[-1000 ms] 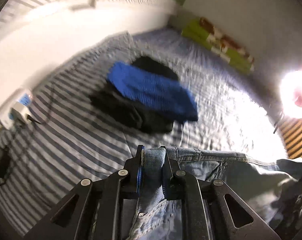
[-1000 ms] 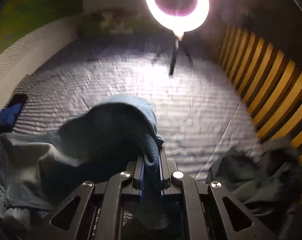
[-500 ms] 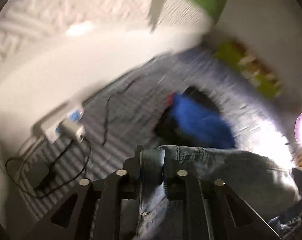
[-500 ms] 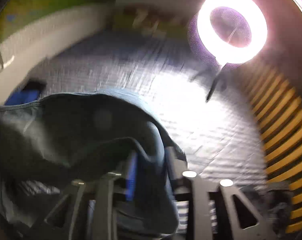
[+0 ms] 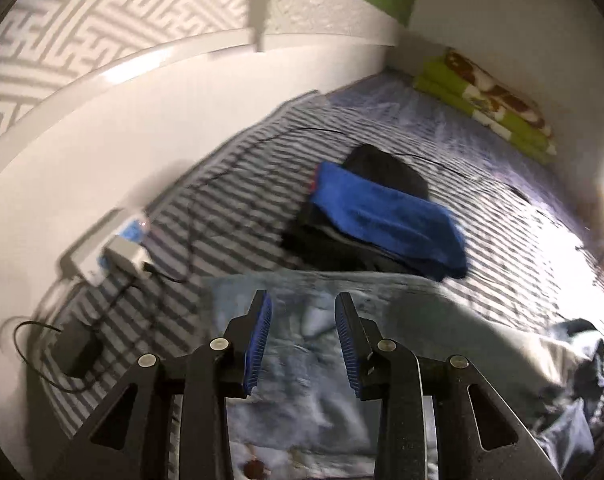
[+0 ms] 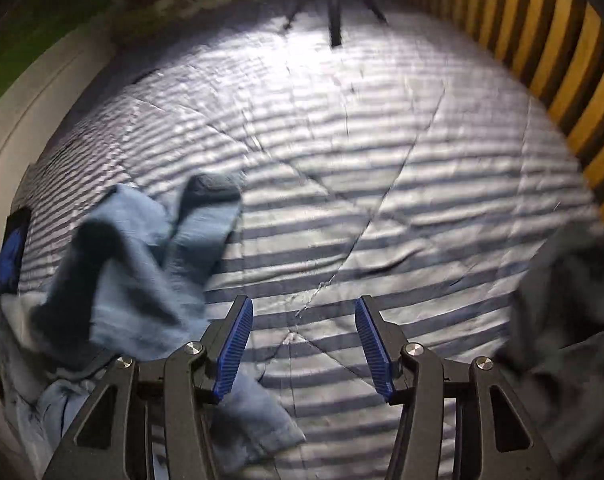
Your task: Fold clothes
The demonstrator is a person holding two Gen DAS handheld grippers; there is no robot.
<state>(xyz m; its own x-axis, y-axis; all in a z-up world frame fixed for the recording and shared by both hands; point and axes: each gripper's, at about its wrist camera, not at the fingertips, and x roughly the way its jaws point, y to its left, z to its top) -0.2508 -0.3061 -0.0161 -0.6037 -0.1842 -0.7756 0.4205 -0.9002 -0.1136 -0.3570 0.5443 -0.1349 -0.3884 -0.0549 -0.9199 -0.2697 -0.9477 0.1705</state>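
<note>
A pair of light blue jeans (image 5: 309, 344) lies spread on the striped bedspread (image 5: 238, 208). My left gripper (image 5: 303, 308) hangs just above the denim, its jaws opening, with no cloth pinched between the blue pads (image 5: 258, 340). In the right wrist view the same jeans (image 6: 134, 264) lie rumpled at the left, one flap still falling. There my right gripper (image 6: 303, 312) hovers over bare bedspread (image 6: 341, 184), jaws opening wide with nothing between them. A folded blue garment (image 5: 385, 220) rests on folded black clothes (image 5: 333, 248) farther up the bed.
A white wall edges the bed at the left, with a charger (image 5: 122, 256) and black cables (image 5: 74, 352) beside it. Green patterned cushions (image 5: 489, 100) lie at the head. Yellow slats (image 6: 549, 52) line the right side; a dark garment (image 6: 565, 300) is heaped there. A tripod (image 6: 333, 4) stands behind.
Both grippers were shut on the jeans; each has let go and now stands open. The denim has dropped onto the bed. The right gripper has tipped down toward the bedspread.
</note>
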